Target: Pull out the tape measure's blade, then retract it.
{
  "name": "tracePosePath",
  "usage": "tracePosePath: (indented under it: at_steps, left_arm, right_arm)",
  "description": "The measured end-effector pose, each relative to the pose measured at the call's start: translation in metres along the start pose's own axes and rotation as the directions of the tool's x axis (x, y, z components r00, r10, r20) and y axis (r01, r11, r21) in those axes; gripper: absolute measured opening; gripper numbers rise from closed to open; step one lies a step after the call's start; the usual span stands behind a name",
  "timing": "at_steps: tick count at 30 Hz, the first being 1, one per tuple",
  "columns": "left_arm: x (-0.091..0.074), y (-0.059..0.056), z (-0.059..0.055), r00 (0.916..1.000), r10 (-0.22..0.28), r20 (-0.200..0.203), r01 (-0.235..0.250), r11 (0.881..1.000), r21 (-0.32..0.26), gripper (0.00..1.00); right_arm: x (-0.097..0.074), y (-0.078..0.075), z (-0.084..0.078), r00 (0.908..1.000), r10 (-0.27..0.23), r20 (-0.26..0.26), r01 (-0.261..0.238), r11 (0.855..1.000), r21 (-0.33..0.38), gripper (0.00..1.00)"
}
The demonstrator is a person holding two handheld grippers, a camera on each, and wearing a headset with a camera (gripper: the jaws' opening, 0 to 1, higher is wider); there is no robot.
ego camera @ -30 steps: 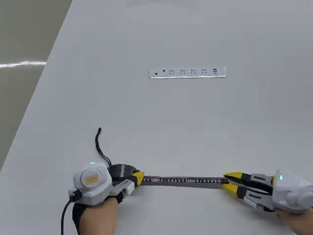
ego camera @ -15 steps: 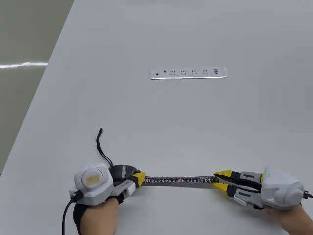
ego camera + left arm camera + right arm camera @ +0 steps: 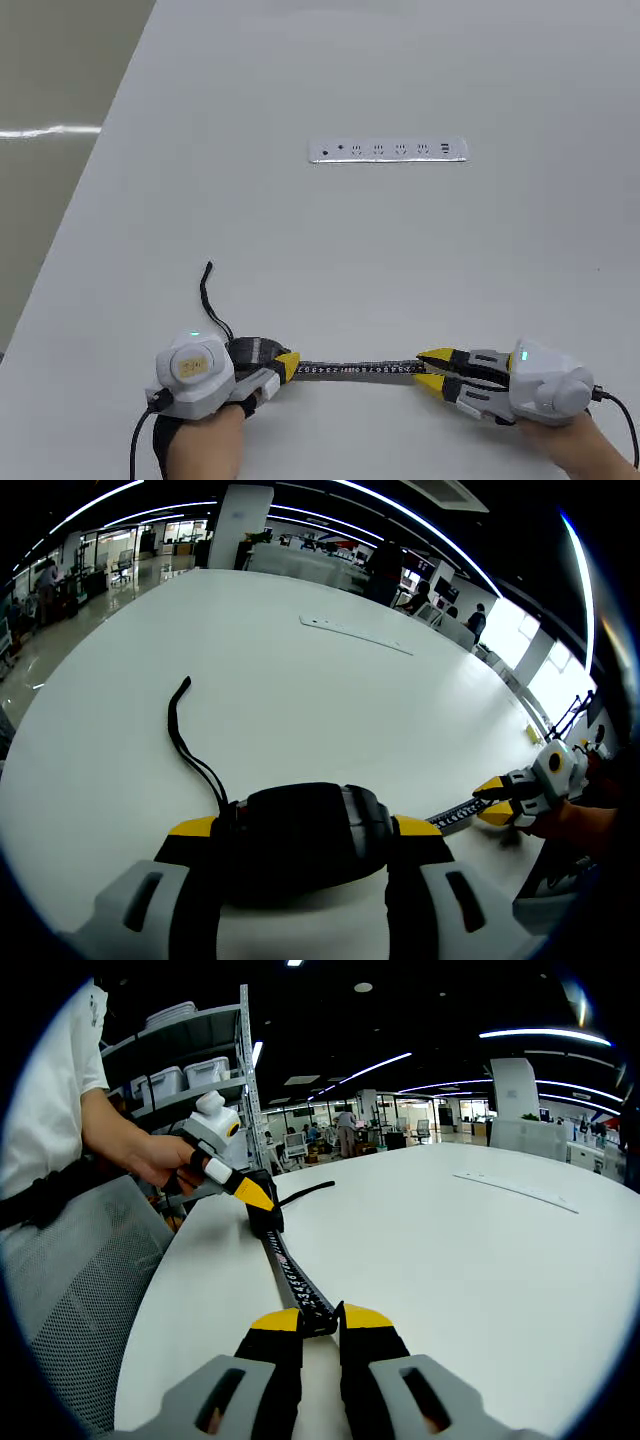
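Lying near the front edge of a white table, a black tape measure case is clamped on both sides by the left gripper. Its yellow-tipped jaws are spread only as wide as the case's body. The blade is drawn out of the case toward the person's right. In the head view its long axis is seen running left to right, roughly parallel to the table's near edge. The blade's free end is pinched between the almost closed jaws of the right gripper. In the right gripper view the numbered strip is seen running straight away from those jaws to the case. Whether the blade is resting on the tabletop or held just above it cannot be told.

A black wrist strap is attached to the case and is laid in a loose curve on the table, leading away from the person. Well beyond the blade, a white power strip is set flat on the table, its length parallel to the blade's. Behind the person, metal shelving stacked with pale storage boxes is seen in the right gripper view.
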State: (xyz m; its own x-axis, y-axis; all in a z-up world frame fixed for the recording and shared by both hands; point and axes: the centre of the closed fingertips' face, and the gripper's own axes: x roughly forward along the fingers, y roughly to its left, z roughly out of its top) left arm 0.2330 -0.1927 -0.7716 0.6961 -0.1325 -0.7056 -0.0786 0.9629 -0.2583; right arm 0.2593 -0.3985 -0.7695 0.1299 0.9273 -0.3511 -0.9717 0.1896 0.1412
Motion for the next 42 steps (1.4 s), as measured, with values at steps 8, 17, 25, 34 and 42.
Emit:
tracePosePath:
  at_steps: [8,17,25,34,42]
  left_arm:
    - [0.000,-0.001,0.000,1.0000,0.000,-0.001,0.000,1.000,-0.001,0.64]
    - [-0.001,-0.001,0.000,1.0000,0.000,-0.002,0.000,1.000,-0.003,0.64]
    - [0.000,0.000,0.000,1.0000,0.000,-0.001,0.000,1.000,-0.003,0.64]
    - [0.000,0.000,0.000,1.0000,0.001,-0.002,-0.001,1.000,-0.004,0.64]
    - [0.000,0.000,0.000,1.0000,0.000,-0.002,-0.001,1.000,-0.004,0.64]
  right_arm:
    - [0.015,0.007,0.004,0.9999,0.009,0.007,-0.009,1.000,-0.001,0.12]
    - [0.027,0.011,0.008,0.9997,0.019,0.014,-0.019,1.000,0.004,0.12]
    - [0.035,0.015,0.010,0.9994,0.031,0.012,-0.031,0.999,0.005,0.12]
    - [0.043,0.018,0.012,0.9990,0.043,0.012,-0.043,0.999,0.005,0.12]
    - [0.050,0.021,0.014,0.9986,0.052,0.012,-0.052,0.999,0.007,0.12]
